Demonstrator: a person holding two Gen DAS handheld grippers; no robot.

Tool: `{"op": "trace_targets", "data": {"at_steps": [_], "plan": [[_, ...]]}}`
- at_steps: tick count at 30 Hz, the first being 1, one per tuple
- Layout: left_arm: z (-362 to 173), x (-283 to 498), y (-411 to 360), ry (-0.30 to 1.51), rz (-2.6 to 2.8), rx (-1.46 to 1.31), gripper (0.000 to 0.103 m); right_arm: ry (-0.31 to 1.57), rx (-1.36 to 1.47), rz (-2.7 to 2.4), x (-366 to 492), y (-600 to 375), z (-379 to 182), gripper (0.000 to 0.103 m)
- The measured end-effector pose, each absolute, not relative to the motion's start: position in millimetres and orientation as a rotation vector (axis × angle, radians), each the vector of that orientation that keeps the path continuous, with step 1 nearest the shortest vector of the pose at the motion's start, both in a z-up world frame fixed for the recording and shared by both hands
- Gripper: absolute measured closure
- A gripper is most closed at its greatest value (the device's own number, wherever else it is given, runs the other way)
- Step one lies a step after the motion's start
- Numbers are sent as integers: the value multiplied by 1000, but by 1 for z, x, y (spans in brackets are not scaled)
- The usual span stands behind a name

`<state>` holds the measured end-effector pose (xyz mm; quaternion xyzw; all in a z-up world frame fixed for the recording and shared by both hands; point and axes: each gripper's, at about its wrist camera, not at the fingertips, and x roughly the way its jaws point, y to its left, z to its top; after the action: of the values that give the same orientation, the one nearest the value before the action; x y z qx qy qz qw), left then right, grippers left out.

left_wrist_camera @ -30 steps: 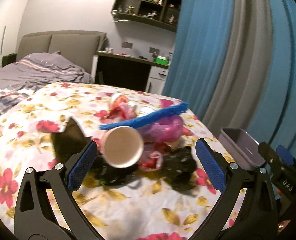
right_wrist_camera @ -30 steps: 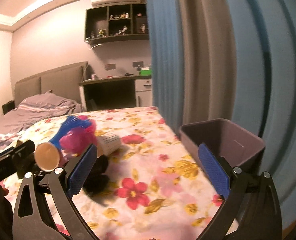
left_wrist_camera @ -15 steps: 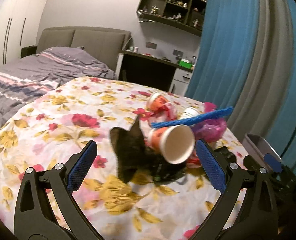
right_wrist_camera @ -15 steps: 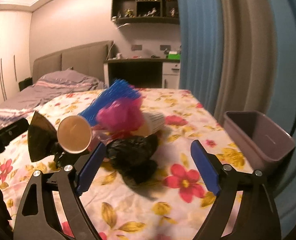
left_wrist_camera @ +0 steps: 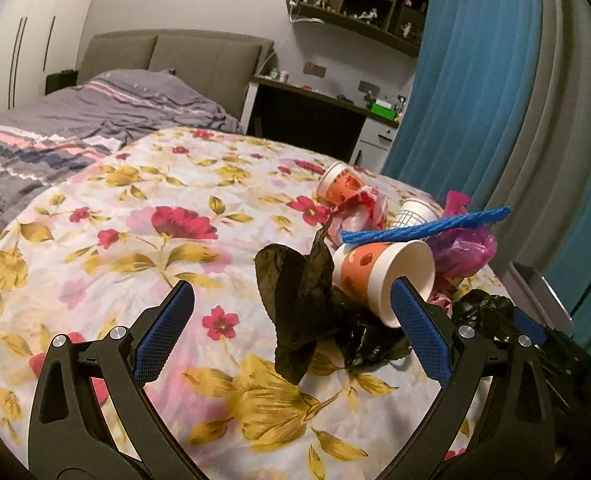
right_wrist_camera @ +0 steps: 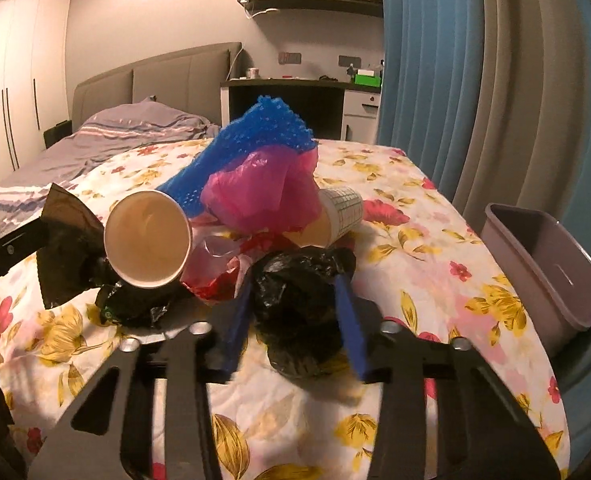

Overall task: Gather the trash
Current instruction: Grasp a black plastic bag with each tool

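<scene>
Right wrist: tool pinches black bag; grey bin beside.

1. The left gripper has its jaws wide over the floral desk; bare cloth stretches left and far.
2. The crumpled black wrapper and orange paper cup block its right side.
3. The right gripper has its jaws tight around the black bag.
4. The trash pile crowds the far side.
5. The grey bin stands right; cloth between is bare.
</scene>
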<state>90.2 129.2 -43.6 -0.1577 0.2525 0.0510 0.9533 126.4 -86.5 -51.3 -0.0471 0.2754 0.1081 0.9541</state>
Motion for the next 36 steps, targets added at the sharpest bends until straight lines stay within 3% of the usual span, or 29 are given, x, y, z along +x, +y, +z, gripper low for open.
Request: {"op": "trace_targets", "data": {"at_steps": [2, 4, 7, 9, 14, 36], "plan": [[-48, 97, 132, 534, 92, -337, 13, 564, -84, 228, 127, -89, -51, 74], [-52, 104, 135, 565, 81, -351, 23, 561, -83, 231, 126, -90, -51, 87], [-60, 113, 138, 610, 44, -383, 44, 554, -84, 241, 123, -93, -50, 95], [-63, 117, 137, 633, 22, -395, 68, 544, -77, 245, 121, -97, -49, 95], [-65, 115, 132, 630, -4, -398, 99, 523, -54, 247, 113, -108, -45, 99], [24, 34, 123, 346, 46, -333, 102, 400, 29, 219, 65, -153, -11, 100]]}}
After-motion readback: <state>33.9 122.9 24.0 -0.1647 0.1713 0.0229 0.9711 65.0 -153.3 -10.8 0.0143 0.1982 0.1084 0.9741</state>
